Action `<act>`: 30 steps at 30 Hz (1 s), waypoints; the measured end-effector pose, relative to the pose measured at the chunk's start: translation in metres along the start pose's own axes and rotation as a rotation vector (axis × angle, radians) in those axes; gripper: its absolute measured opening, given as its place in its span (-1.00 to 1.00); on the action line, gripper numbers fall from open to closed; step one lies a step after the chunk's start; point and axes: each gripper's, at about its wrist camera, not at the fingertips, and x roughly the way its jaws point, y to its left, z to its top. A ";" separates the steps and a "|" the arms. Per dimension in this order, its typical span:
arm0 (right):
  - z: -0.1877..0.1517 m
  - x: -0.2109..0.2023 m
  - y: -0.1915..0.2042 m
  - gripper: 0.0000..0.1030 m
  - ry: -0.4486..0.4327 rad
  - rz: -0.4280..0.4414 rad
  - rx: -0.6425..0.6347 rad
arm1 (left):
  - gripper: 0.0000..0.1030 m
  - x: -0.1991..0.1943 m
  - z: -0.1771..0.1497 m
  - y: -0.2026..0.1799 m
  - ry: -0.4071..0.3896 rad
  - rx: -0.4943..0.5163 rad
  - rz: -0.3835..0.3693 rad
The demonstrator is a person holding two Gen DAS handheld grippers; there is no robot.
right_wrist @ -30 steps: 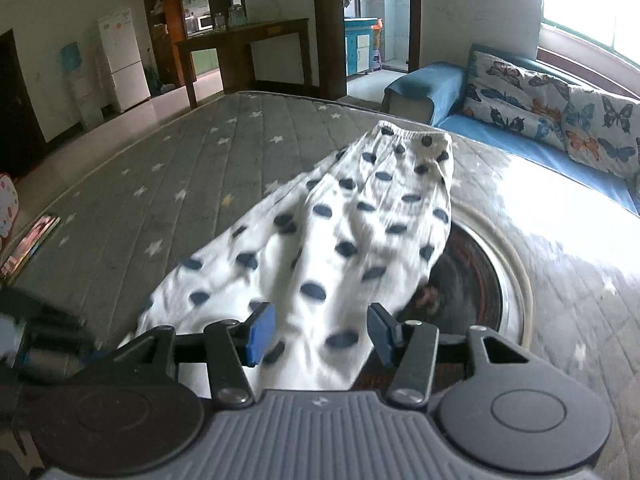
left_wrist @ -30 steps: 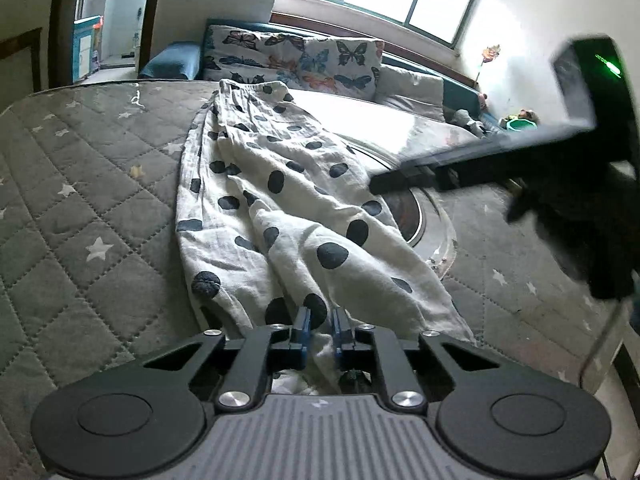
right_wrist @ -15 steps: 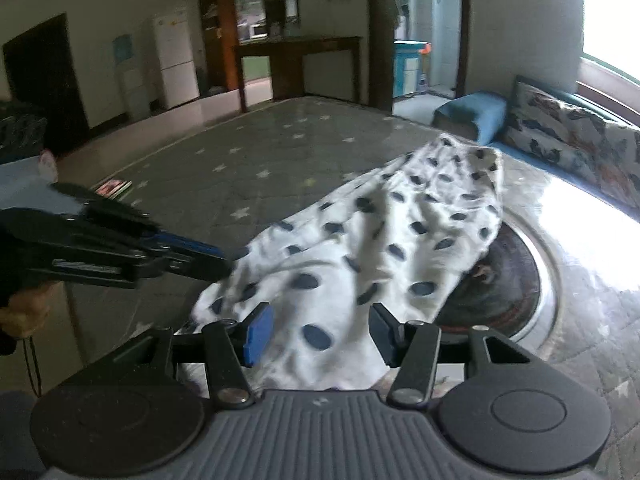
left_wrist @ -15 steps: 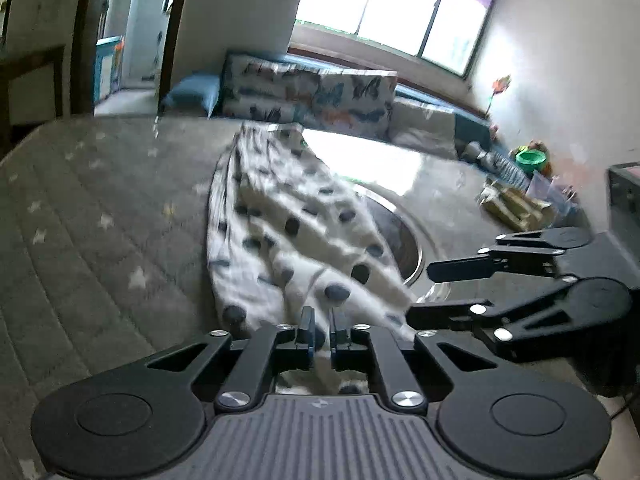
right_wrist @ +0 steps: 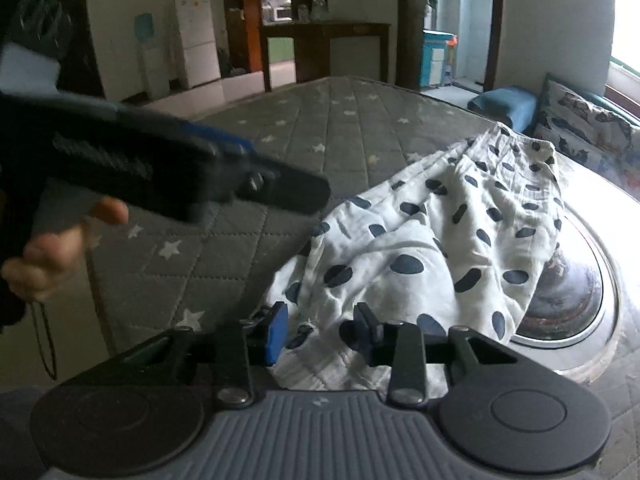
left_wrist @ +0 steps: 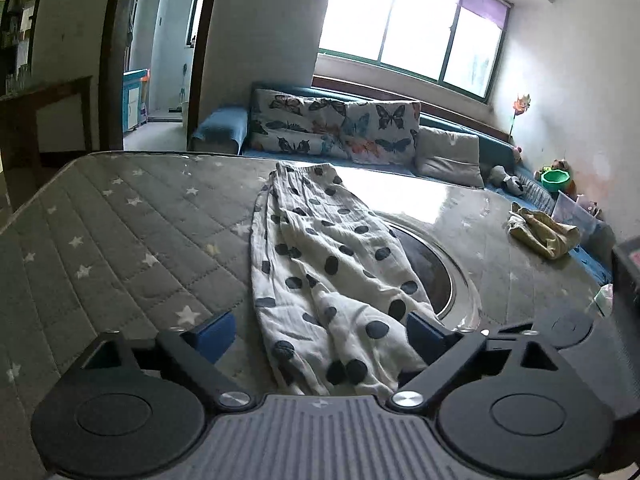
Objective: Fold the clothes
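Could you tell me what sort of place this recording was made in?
Most likely a lived-in home: a star-quilted mattress serves as the work surface, with a butterfly-cushioned sofa under the window and a white fridge beyond.

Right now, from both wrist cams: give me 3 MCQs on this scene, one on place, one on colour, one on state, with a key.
1. Where does the polka-dot garment lie?
A. on the star-quilted mattress, partly over a round dark inset
B. on the sofa cushions
C. on the floor

2. What colour are the garment's dots?
A. red
B. dark navy, close to black
C. green

3. How does the left gripper stand?
A. shut on the garment
B. open, a pad on each side of the garment's near end
C. out of view

Key:
1 A, the fabric runs along the mattress and its right edge covers part of the inset.
2 B, dark spots on white cloth in both views.
3 B, the blue pads stand wide apart; the right gripper is open too.
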 end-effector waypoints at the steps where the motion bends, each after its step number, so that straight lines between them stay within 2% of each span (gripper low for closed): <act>1: 0.000 0.003 0.002 -0.32 0.008 -0.012 0.000 | 1.00 -0.001 0.001 0.002 -0.005 -0.003 0.000; 3: -0.001 0.006 0.004 -0.36 0.021 -0.027 0.001 | 1.00 -0.004 0.002 0.005 -0.018 -0.019 -0.001; 6: -0.002 0.011 0.005 -0.53 0.038 -0.035 0.009 | 1.00 -0.004 0.003 0.012 -0.027 -0.068 -0.002; 11: -0.001 0.013 0.001 -0.79 0.035 -0.021 0.043 | 1.00 -0.008 0.001 0.019 -0.028 -0.072 -0.004; 16: 0.006 -0.003 -0.010 -0.83 -0.026 0.025 0.112 | 1.00 -0.009 0.001 0.030 -0.031 -0.109 -0.002; 22: 0.020 -0.034 -0.010 -0.83 -0.132 0.143 0.166 | 1.00 -0.014 0.002 0.040 -0.044 -0.135 0.022; 25: 0.019 -0.034 0.002 -0.83 -0.146 0.180 0.118 | 1.00 -0.013 0.002 0.043 -0.038 -0.149 0.022; 30: 0.006 -0.010 0.005 -0.82 -0.102 0.188 0.102 | 1.00 -0.008 0.000 0.037 -0.012 -0.131 0.005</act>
